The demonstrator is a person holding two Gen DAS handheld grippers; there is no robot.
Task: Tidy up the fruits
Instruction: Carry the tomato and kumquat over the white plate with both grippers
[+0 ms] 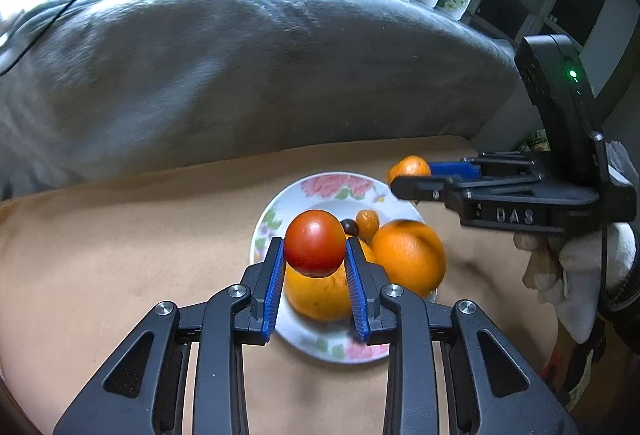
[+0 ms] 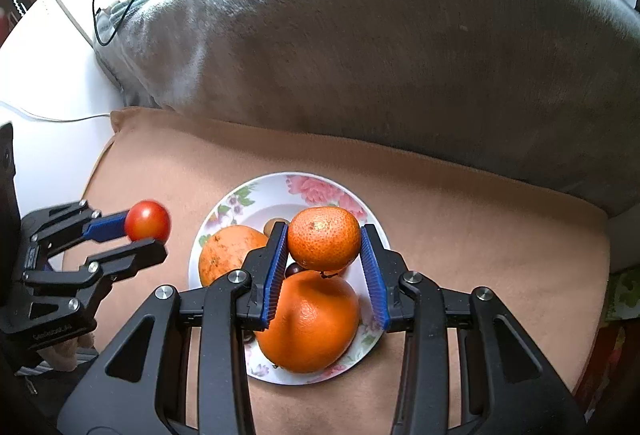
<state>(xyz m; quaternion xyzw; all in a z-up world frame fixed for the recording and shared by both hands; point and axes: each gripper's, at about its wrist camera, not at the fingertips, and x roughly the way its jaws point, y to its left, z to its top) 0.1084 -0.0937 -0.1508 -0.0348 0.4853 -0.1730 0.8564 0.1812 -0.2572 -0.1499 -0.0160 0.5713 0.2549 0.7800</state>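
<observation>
Left gripper (image 1: 315, 251) clamps tomato (image 1: 314, 249) above plate (image 1: 280, 203) centre. Right gripper (image 2: 325, 241) clamps mandarin (image 2: 324, 238) near plate's 12 o'clock. Lower each gently into gaps; avoid stacked oranges rolling.

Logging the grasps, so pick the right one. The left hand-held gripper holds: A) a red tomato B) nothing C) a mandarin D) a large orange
A: the left hand-held gripper is clamped on the red tomato, above the floral plate.
</observation>
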